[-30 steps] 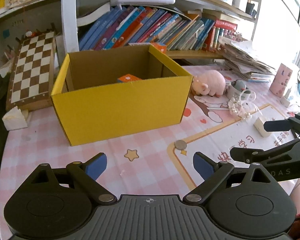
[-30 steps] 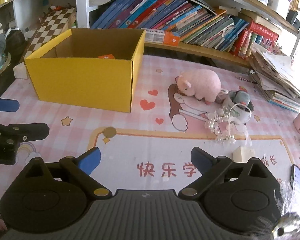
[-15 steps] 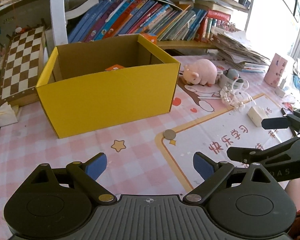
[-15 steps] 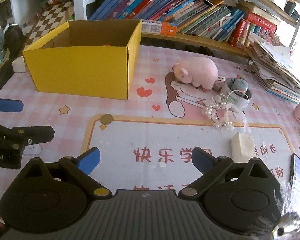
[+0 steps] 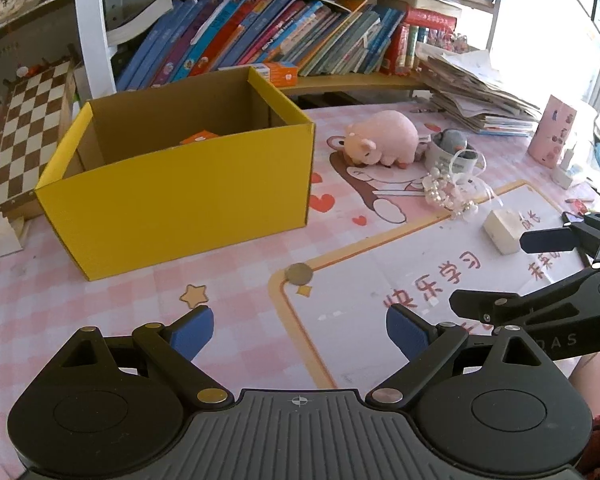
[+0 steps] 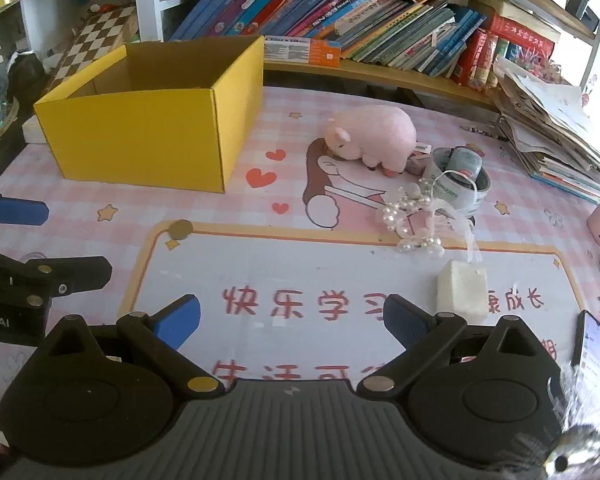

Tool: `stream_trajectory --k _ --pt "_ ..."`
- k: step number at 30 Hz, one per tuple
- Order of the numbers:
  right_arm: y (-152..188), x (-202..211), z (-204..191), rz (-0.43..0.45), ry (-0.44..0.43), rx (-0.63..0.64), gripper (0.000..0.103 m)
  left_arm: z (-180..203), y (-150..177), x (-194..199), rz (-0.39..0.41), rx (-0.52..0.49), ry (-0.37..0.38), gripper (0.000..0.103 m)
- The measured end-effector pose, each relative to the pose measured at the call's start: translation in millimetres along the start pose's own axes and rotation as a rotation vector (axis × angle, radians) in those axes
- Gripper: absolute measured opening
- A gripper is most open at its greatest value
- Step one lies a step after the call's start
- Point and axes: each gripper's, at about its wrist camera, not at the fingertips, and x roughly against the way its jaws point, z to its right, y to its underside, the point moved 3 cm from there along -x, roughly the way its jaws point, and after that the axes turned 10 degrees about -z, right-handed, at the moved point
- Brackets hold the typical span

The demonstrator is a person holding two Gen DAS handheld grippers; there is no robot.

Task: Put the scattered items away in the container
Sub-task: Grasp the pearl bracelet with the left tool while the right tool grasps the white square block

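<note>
An open yellow cardboard box (image 5: 188, 192) (image 6: 148, 136) stands at the back left of the pink table, with an orange item (image 5: 199, 137) inside. Right of it lie a pink plush pig (image 5: 384, 138) (image 6: 370, 136), a tape roll (image 6: 458, 180), a pearl string (image 6: 410, 224), a white block (image 5: 500, 230) (image 6: 462, 290) and a coin (image 5: 299, 273) (image 6: 180, 229). My left gripper (image 5: 300, 330) is open and empty, above the table in front of the box. My right gripper (image 6: 292, 318) is open and empty, over the white mat, left of the white block.
A chessboard (image 5: 24, 128) leans left of the box. A shelf of books (image 5: 292, 36) runs behind it and a paper stack (image 5: 472, 92) lies at the back right. A phone (image 6: 592, 344) and a pink case (image 5: 552, 132) sit at the right edge.
Both grippers have pulled back from the box and swung a little, so the box and the items sit farther off. Both stay open and empty.
</note>
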Motion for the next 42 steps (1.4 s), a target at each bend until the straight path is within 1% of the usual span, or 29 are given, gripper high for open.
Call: stream_trajectory --k 17,26,34,39,41,42 --pt "-1.6 -1.5 80.1 0.018 -0.059 0.048 0.099 75.6 -22.6 -15.5 -0.01 0.022 -0.066 0.095" --pt "2.0 -7.1 136.1 0.019 -0.068 0.019 0.099 121.6 -38.8 -32.4 -0.015 0.006 -0.082 0.095" --pt "7.9 -17.5 174.0 -0.005 -0.069 -0.015 0.099 154.7 -52.4 -51.9 -0.04 -0.034 -0.071 0.095" --pt "4.1 -25.9 181.8 -0.014 -0.108 0.002 0.095 168.0 -63.7 -56.7 -0.026 -0.068 -0.077 0.095" --pt "0.5 -32.9 181.7 -0.028 -0.128 0.008 0.086 168.1 -69.9 -58.8 -0.02 -0.072 -0.085 0.095" --pt "-1.5 -36.7 181.6 -0.037 -0.137 0.01 0.085 167.5 -73.4 -60.3 -0.017 -0.071 -0.089 0.095"
